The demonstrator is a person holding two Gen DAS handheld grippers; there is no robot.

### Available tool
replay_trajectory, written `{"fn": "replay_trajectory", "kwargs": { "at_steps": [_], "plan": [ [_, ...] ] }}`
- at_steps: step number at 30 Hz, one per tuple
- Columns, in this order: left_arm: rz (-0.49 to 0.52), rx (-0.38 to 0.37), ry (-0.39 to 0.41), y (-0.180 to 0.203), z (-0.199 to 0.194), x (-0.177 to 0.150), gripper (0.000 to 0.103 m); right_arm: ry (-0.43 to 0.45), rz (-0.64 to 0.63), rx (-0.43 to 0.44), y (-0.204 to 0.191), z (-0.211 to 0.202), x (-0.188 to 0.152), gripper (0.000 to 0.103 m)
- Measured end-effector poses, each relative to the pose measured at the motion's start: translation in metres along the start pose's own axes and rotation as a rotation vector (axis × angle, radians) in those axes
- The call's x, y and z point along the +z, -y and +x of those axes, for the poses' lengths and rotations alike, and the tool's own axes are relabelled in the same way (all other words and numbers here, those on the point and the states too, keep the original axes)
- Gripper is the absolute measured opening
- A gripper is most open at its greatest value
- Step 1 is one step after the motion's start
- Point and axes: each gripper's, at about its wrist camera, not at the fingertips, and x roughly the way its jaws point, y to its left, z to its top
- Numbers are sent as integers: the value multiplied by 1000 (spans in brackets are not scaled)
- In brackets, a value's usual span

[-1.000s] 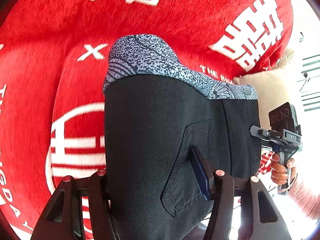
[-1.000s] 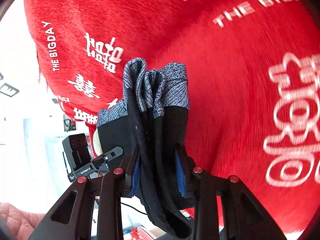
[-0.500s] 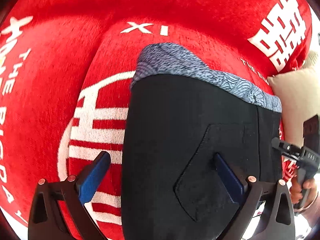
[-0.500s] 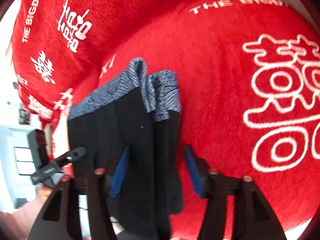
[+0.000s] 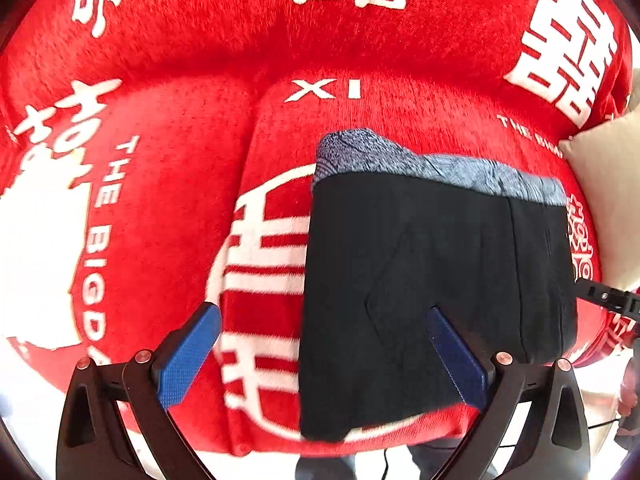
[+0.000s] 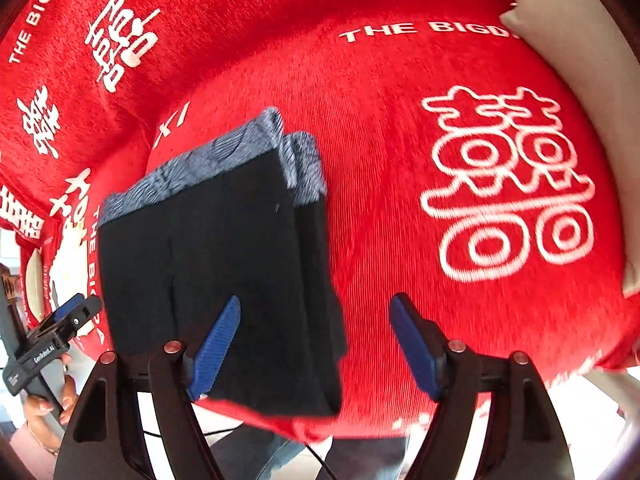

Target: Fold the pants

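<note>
We take the pants (image 5: 436,280) as the landmark: they lie as a compact folded rectangle on the red cover (image 5: 168,168) of what appears to be a sofa seat, the grey patterned waistband (image 5: 440,170) on the far edge and the black cloth running back to the near edge of the seat. The long axis of the stack runs near-to-far, roughly in line with the pointing direction of both tools. The left hand-held gripper (image 5: 320,356) stands spread wide and holds nothing; its right pad (image 5: 456,356) is over the near part of the pants and its left pad (image 5: 188,356) is over bare cover, left of the pants, so the left edge of the pants falls between its fingers. The right hand-held gripper (image 6: 316,344) is likewise spread and empty; its left pad (image 6: 216,348) overlaps the near right part of the pants (image 6: 216,264) and its right pad (image 6: 412,344) is over bare cover, right of the pants, so the layered right edge falls between its fingers. We cannot tell whether either pad touches the cloth. Each tool is thus nearest its own side of the pants. We judge the fold complete or nearly so; any further move, such as squaring the stack, would start from the near edge. A cream cushion (image 6: 576,40) sits right of the pants, well apart.
</note>
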Motion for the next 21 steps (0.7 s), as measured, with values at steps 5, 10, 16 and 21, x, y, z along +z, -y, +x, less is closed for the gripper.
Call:
{"fn": "replay_trajectory", "kwargs": {
  "at_steps": [5, 10, 16, 21],
  "plan": [
    [33, 27, -19, 16, -22, -19, 103, -9, 6, -42, -15, -23, -26, 83],
    [59, 38, -59, 34, -37, -38, 103, 30, -46, -100, -41, -44, -50, 103],
    [71, 73, -78, 48, -57, -48, 103, 47, -103, -164, -65, -62, -65, 103],
    [77, 107, -60, 52, -81, -49, 103, 35, -100, -175, -77, -77, -75, 103]
  ]
}}
